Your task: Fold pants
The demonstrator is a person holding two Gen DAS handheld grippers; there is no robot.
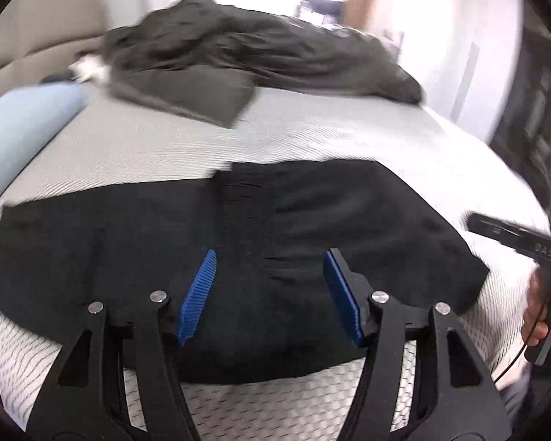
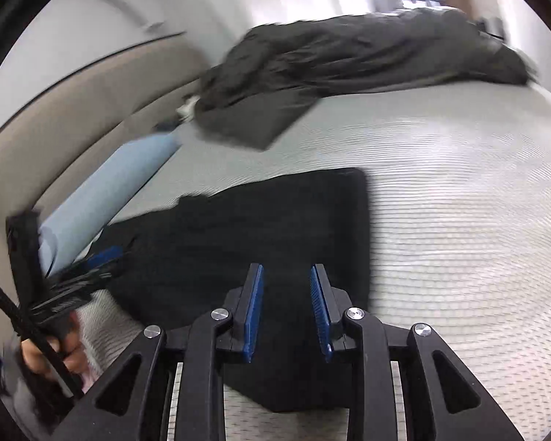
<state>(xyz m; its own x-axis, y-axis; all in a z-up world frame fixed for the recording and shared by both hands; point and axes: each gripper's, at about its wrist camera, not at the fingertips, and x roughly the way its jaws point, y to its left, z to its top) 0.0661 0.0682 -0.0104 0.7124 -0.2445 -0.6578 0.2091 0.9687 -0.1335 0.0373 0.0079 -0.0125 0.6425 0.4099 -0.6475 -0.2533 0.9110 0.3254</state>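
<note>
Black pants [image 1: 238,257] lie flat on the bed [image 1: 147,147], right under and ahead of both claws; left claw [image 1: 270,268] is spread wide, right claw [image 2: 285,279] partly spread, neither pinching anything

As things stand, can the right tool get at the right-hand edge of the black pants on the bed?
Probably yes. The right tool hangs over the black pants with its jaws apart and empty; that edge lies flat on the mattress, just beside it. The left tool is off to the other side.
</note>
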